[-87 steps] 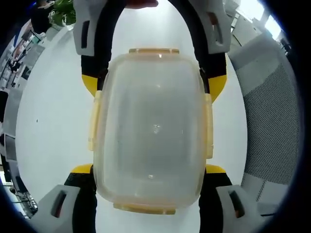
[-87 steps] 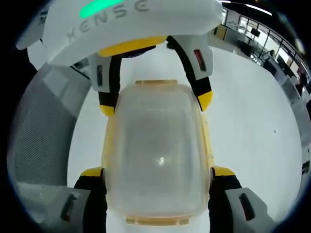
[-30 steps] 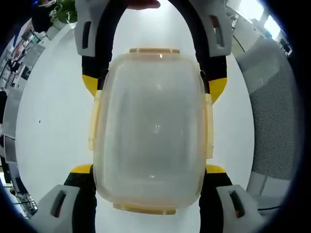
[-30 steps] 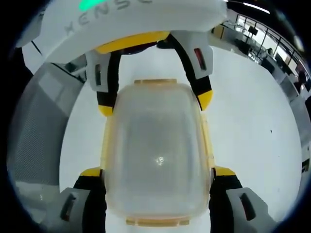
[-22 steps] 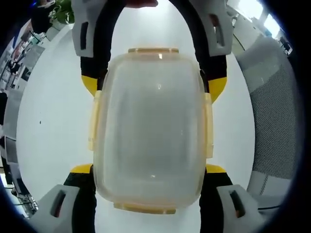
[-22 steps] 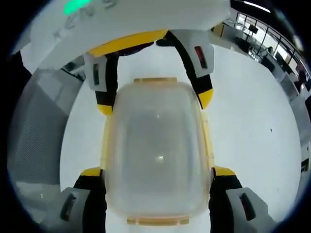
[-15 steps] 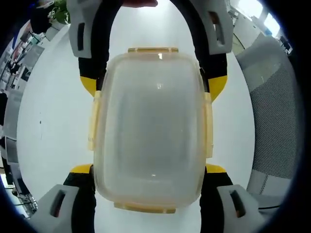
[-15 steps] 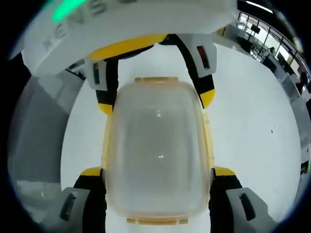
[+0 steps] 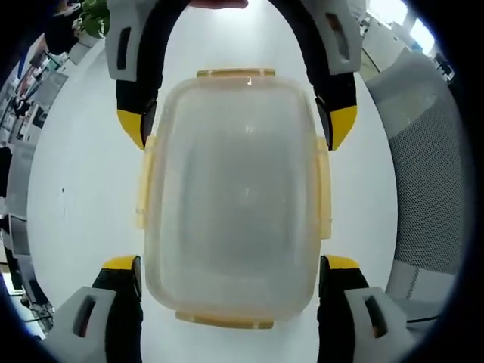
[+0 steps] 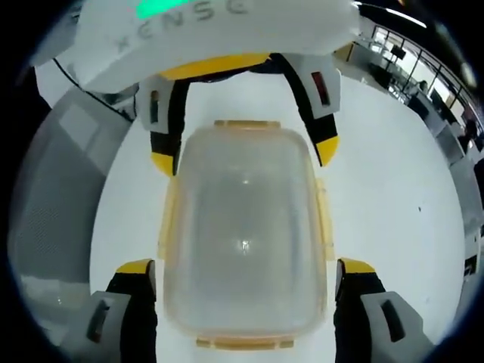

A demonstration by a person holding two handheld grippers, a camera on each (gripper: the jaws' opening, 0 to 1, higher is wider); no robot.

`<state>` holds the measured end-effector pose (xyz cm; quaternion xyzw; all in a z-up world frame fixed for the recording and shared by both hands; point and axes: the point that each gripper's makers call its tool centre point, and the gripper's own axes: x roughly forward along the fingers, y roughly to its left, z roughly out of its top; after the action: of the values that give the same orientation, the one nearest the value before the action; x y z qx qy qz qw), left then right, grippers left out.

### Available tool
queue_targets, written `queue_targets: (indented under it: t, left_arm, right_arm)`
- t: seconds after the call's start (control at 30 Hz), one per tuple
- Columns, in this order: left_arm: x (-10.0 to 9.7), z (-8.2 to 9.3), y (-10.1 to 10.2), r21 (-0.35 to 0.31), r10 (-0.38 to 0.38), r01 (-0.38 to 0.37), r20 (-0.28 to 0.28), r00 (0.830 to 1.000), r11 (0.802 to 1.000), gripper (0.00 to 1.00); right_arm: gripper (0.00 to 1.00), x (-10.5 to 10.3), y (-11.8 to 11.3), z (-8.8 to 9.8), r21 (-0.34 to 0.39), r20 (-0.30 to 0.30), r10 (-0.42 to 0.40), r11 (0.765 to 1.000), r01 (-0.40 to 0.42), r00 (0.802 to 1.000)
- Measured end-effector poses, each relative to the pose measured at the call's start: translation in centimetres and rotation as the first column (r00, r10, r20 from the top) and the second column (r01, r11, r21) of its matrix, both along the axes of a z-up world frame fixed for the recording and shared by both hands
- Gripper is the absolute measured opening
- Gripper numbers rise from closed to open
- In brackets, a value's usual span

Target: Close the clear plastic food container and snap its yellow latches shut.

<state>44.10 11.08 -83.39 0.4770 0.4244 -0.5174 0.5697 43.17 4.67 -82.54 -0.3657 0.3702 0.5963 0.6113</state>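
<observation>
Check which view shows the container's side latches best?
Left gripper view: both long-side yellow latches of the clear container stand out against the white table. Right gripper view shows the same latches thinner, paler, harder to read.

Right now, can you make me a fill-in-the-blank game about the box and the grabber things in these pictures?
1. The container has a see-through lid with latches coloured ______.
2. The container sits on a table coloured ______.
3. The tips of the left gripper are yellow, and its jaws stand ______ beside the container.
4. The right gripper reaches the container from the ______ end to the left one.

Missing words: yellow; white; open; opposite
</observation>
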Motion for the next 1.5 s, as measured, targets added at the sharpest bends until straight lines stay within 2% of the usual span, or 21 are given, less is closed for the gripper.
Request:
queue_targets:
  t: [0.07, 0.3, 0.7, 1.03, 1.4, 1.5]
  left_arm:
    - [0.2, 0.1, 0.0, -0.003, 0.008, -0.008, 0.008, 1.0, 1.0, 0.99]
    - [-0.1, 0.3, 0.0, -0.014, -0.007, 0.007, 0.007, 1.0, 1.0, 0.99]
    - [0.1, 1.3, 0.0, -0.052, -0.002, 0.003, 0.03, 1.0, 0.999, 0.97]
    - [0.1, 2.0, 0.3, -0.088, 0.036, -0.033, 0.04, 0.999, 0.996, 0.97]
    - [-0.1, 2.7, 1.2, -0.128, 0.091, -0.083, 0.053, 0.994, 0.988, 0.97]
    - [-0.3, 3.0, 1.5, -0.146, 0.113, -0.105, 0.052, 0.992, 0.984, 0.97]
  right_arm:
    - [1.0, 0.0, 0.4, 0.2, 0.034, 0.004, -0.007, 0.999, 0.006, 1.0]
    - [1.0, -0.1, 0.1, 0.2, 0.027, 0.008, -0.011, 1.0, 0.011, 1.0]
    - [0.98, 0.4, 0.0, 1.7, 0.095, 0.011, -0.073, 0.993, 0.072, 0.997]
    - [0.97, 0.4, -0.4, 2.5, 0.134, 0.009, -0.12, 0.984, 0.118, 0.993]
    - [0.96, 0.5, -1.1, 3.3, 0.182, 0.0, -0.209, 0.962, 0.205, 0.978]
    - [0.96, 0.6, -1.1, 3.8, 0.21, -0.004, -0.239, 0.949, 0.235, 0.971]
